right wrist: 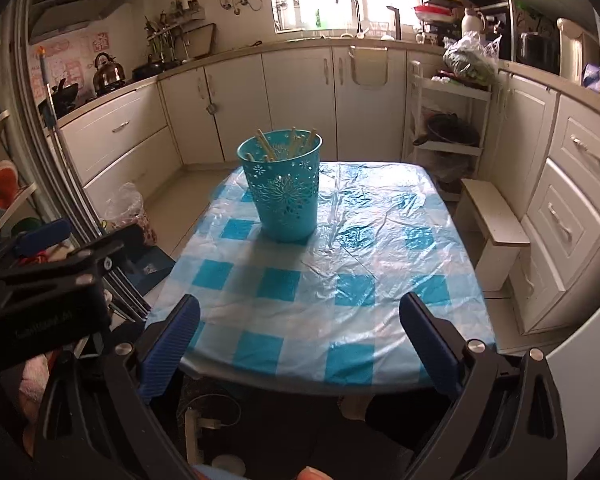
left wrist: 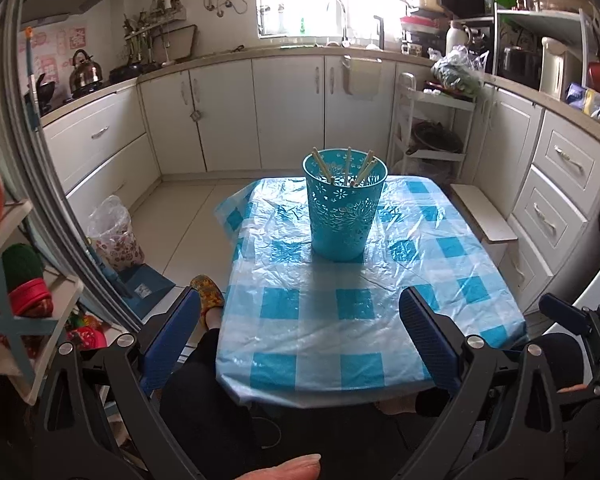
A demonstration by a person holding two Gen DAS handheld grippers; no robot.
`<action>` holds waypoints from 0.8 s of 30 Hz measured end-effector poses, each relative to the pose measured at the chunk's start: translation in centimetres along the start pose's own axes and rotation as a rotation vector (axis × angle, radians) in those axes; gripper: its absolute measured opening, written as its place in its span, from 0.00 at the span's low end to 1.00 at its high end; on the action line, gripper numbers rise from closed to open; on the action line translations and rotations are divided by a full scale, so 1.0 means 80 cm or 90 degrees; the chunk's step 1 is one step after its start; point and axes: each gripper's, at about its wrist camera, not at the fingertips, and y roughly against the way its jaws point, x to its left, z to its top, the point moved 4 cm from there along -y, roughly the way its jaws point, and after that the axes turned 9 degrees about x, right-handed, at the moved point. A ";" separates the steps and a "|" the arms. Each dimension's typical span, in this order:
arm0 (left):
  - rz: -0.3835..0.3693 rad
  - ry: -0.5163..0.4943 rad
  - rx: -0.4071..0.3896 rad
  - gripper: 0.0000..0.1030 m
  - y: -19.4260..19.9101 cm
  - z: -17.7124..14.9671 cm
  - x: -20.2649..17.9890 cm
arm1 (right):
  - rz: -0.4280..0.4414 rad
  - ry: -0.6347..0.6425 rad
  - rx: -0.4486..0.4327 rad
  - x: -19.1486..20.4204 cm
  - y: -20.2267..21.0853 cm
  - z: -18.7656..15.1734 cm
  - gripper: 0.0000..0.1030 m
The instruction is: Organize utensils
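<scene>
Both grippers, left (left wrist: 300,336) and right (right wrist: 300,340), hang wide apart and empty at the table's (left wrist: 324,364) near edge (probably finished), since the chopsticks (left wrist: 348,164) stand upright inside the blue cup (left wrist: 342,216) mid-table.

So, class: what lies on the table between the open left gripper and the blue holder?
Nothing: only bare checked tablecloth between left gripper and blue holder, per left wrist view.

Black frames with silver screws and ribbed blue pads are seen on the left gripper (left wrist: 300,340) and right gripper (right wrist: 300,344); dark trousers and a floral slipper (left wrist: 208,292) are worn.
</scene>
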 end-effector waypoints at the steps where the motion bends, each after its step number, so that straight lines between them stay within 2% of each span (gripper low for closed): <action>1: -0.002 0.003 -0.002 0.93 0.007 -0.004 0.001 | -0.005 -0.003 -0.001 0.001 0.005 -0.004 0.93; 11: 0.002 0.004 -0.001 0.93 0.051 -0.046 -0.003 | 0.012 -0.082 -0.009 0.005 0.038 -0.053 0.93; 17: 0.004 0.010 -0.001 0.93 0.068 -0.066 0.000 | -0.010 -0.062 -0.021 0.015 0.054 -0.068 0.93; 24: 0.012 0.035 -0.016 0.93 0.085 -0.075 0.017 | -0.011 -0.048 -0.016 0.024 0.057 -0.075 0.93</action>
